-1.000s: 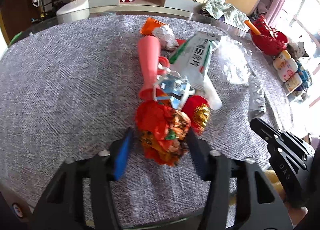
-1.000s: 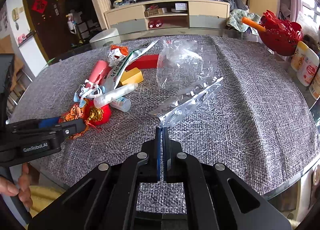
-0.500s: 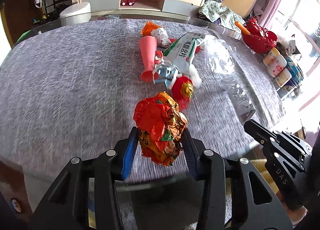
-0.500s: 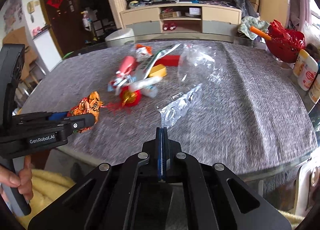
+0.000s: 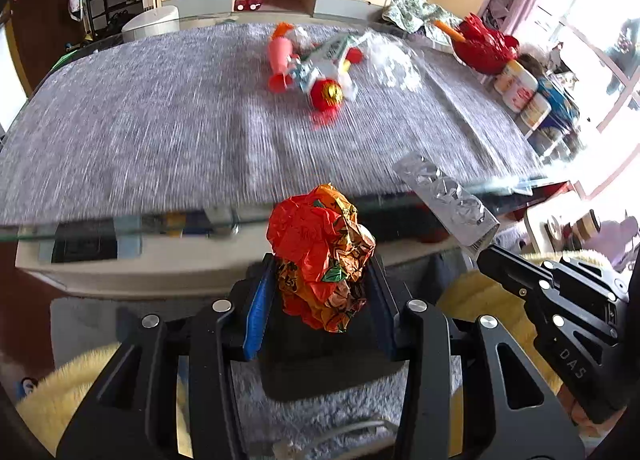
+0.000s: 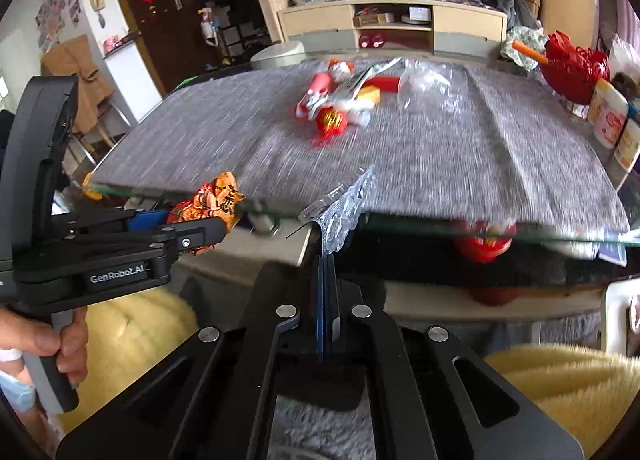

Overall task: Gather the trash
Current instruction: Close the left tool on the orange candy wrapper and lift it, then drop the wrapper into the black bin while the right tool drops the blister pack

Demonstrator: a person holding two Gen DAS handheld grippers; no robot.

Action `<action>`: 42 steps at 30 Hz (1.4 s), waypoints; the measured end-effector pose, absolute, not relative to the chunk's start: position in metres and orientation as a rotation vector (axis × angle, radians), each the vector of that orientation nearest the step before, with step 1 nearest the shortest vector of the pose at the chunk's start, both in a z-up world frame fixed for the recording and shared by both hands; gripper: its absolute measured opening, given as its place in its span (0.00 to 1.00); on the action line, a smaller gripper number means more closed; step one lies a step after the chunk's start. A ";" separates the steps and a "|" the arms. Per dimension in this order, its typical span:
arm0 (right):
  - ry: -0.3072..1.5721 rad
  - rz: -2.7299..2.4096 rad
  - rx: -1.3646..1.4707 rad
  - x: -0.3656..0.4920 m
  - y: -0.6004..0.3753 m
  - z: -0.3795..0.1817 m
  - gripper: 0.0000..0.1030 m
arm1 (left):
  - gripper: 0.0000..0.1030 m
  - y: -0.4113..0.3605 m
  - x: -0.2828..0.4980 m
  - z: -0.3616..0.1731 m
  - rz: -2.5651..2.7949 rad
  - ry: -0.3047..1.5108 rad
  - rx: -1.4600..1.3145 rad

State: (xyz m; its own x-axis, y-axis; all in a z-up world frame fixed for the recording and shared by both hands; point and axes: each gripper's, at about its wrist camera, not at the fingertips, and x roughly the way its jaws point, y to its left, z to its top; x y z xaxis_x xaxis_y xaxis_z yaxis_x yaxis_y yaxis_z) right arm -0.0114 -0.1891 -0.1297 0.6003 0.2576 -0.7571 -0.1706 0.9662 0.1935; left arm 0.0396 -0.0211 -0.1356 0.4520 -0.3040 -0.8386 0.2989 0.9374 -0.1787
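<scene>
Trash is leaving the surface (image 5: 120,131): the left hand-held gripper (image 5: 320,300) is clenching a crumpled wrapper (image 5: 320,256), the right hand-held gripper (image 6: 326,260) is pinching a blister pack (image 6: 348,195), both beyond its near edge. A pile (image 5: 316,63) is waiting near the far edge.

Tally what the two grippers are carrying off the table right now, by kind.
Crumpled orange-red foil wrapper, in the left gripper: 1
Clear plastic blister strip, in the right gripper: 1
Total: 2
</scene>
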 end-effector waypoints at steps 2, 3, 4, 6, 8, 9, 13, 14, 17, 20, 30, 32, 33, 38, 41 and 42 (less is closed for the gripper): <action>0.907 0.258 0.112 -0.024 -0.189 -0.131 0.02 | 0.40 -0.021 0.029 -0.138 -0.378 1.043 -0.001; 0.910 0.260 0.111 -0.030 -0.188 -0.132 0.02 | 0.40 -0.021 0.022 -0.139 -0.380 1.045 0.000; 0.912 0.261 0.109 -0.034 -0.187 -0.133 0.01 | 0.40 -0.020 0.018 -0.140 -0.381 1.047 0.001; 0.921 0.266 0.108 -0.040 -0.186 -0.134 0.01 | 0.40 -0.019 0.010 -0.143 -0.383 1.055 0.007; 0.929 0.268 0.114 -0.043 -0.185 -0.137 0.01 | 0.40 -0.020 0.005 -0.149 -0.383 1.071 0.011; 0.934 0.268 0.118 -0.043 -0.185 -0.138 0.01 | 0.40 -0.020 0.003 -0.153 -0.384 1.080 0.012; 0.982 0.280 0.150 -0.036 -0.187 -0.150 0.01 | 0.40 -0.021 0.001 -0.167 -0.391 1.119 0.013; 0.992 0.280 0.155 -0.033 -0.187 -0.154 0.01 | 0.40 -0.022 0.001 -0.172 -0.390 1.132 0.014; 1.032 0.272 0.156 -0.027 -0.188 -0.166 0.01 | 0.40 -0.023 0.003 -0.193 -0.387 1.197 0.018; 1.092 0.248 0.167 -0.020 -0.190 -0.180 0.03 | 0.41 -0.025 0.004 -0.214 -0.370 1.254 0.029; 1.131 0.143 0.221 0.002 -0.212 -0.204 0.74 | 0.70 -0.025 0.009 -0.238 -0.365 1.330 0.012; 1.134 0.117 0.225 0.006 -0.215 -0.204 0.80 | 0.80 -0.023 0.010 -0.238 -0.367 1.326 0.008; 1.131 0.108 0.220 0.007 -0.216 -0.204 0.83 | 0.87 -0.023 0.011 -0.236 -0.365 1.321 0.009; 1.125 0.072 0.206 0.014 -0.223 -0.201 0.93 | 0.92 -0.021 0.015 -0.223 -0.329 1.281 0.045; 1.127 0.082 0.242 0.019 -0.228 -0.199 0.93 | 0.92 -0.017 0.020 -0.213 -0.312 1.245 0.057; 1.127 0.084 0.245 0.021 -0.228 -0.197 0.93 | 0.92 -0.016 0.022 -0.209 -0.306 1.235 0.056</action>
State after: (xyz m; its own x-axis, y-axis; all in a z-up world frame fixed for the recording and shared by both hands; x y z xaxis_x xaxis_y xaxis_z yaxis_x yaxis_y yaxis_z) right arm 0.0206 -0.2280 -0.1968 0.4295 0.1897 -0.8829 0.0568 0.9701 0.2361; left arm 0.0216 -0.0157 -0.2090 0.2947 -0.1994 -0.9345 0.2596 0.9579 -0.1226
